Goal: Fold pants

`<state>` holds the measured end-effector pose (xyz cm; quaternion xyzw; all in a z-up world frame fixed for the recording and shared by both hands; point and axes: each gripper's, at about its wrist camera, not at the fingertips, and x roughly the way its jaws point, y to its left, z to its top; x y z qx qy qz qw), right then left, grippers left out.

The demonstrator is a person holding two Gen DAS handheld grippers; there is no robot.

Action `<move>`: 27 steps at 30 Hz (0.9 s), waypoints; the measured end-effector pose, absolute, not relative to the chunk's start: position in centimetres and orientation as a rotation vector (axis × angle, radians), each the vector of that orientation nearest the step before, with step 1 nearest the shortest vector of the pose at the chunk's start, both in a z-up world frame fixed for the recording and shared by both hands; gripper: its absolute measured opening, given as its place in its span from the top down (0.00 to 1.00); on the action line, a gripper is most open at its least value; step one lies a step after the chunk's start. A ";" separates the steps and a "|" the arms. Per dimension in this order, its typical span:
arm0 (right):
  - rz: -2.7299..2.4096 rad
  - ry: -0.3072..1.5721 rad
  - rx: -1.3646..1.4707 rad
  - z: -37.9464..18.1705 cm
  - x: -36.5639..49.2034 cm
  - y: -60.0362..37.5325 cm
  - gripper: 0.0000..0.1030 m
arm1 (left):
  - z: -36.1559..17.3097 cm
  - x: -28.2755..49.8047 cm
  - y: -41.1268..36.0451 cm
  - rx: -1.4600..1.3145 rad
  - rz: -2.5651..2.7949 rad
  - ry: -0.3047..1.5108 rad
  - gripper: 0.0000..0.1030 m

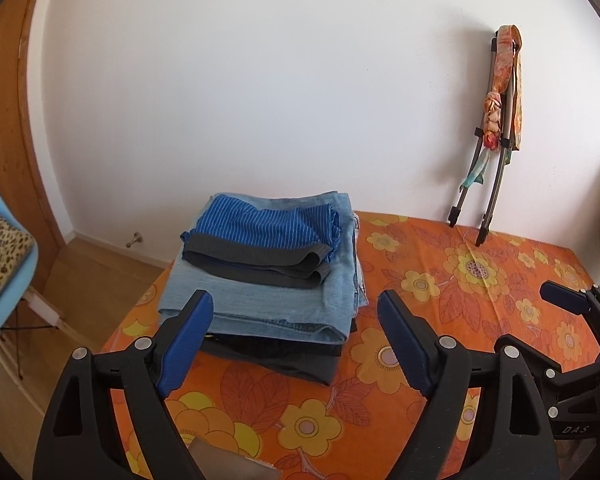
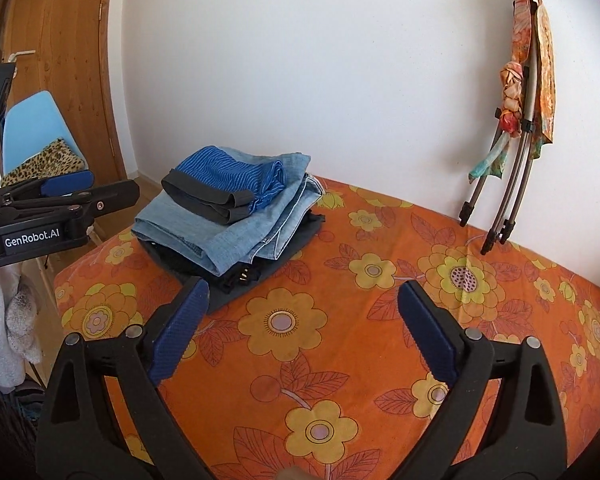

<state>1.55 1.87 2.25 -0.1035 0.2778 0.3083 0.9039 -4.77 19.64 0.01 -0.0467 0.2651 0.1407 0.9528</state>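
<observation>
Pants lie folded in a stack at the far left corner of the bed, ahead of the left gripper and ahead and to the left of the right gripper. Pale denim makes the middle of the stack, with dark trousers under it and a blue striped garment with a grey band on top. Both grippers hover above the orange flowered sheet with their jaws spread wide and nothing between the blue pads; neither touches the stack. In the left wrist view the left finger overlaps the near edge of the denim. The right gripper shows at that view's right edge, beside the left one. Beyond the bed, a folded frame draped with scarves leans against the white wall, and a blue chair stands by the wooden door to the left
</observation>
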 end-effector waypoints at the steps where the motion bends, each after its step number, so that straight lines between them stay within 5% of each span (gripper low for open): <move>1: 0.637 0.584 -0.211 2.1 1.8 1.9 0.06 | -0.2 -4.6 19.6 -0.086 0.283 0.547 0.18; 27: 0.614 0.576 -0.215 1.6 2.0 2.1 0.06 | -1.2 -4.2 20.8 -0.116 0.322 0.609 0.18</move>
